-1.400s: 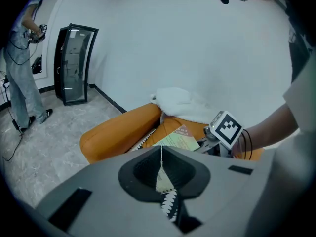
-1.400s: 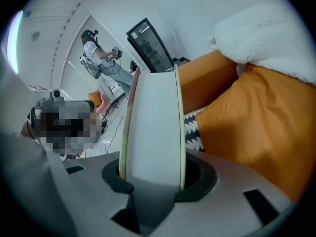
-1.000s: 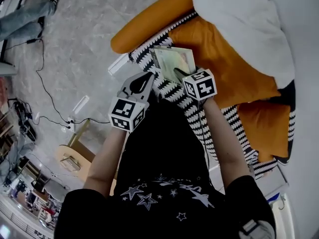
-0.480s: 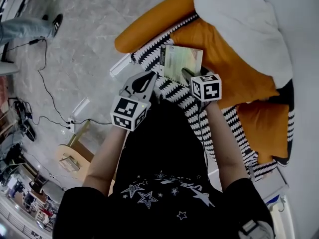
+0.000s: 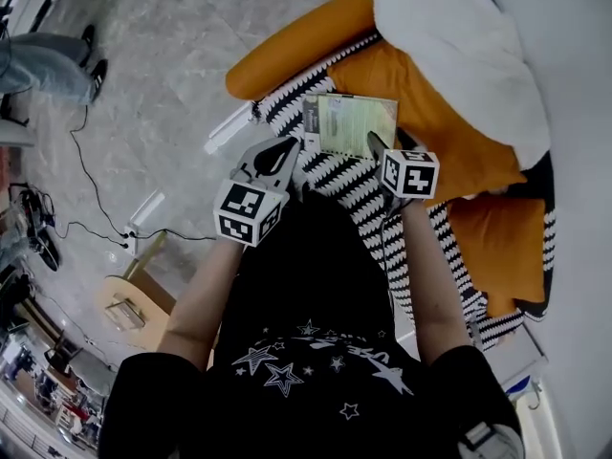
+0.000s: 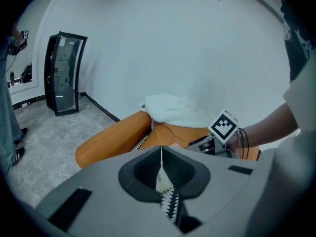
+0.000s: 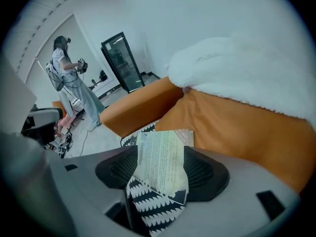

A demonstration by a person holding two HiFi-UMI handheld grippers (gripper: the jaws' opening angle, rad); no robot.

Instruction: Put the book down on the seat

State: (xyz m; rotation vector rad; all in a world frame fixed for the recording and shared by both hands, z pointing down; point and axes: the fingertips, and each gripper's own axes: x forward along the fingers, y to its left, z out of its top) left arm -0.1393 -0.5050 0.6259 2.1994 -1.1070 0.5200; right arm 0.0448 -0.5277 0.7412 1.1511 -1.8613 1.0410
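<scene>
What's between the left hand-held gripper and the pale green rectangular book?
Only bare black-and-white patterned seat cover; the head view shows it.

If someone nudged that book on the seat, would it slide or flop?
The book looks thin and flat, so probably light and somewhat bendy. It lies on the striped cover, which likely grips it, so it should slide little.

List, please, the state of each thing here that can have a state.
book: closed, lying flat on the striped seat, released.
right gripper: open; its jaws have just been opening, nothing pinched between them, pads off the book.
left gripper: shut, holding nothing.
white blanket: bunched on the orange cushion.
</scene>
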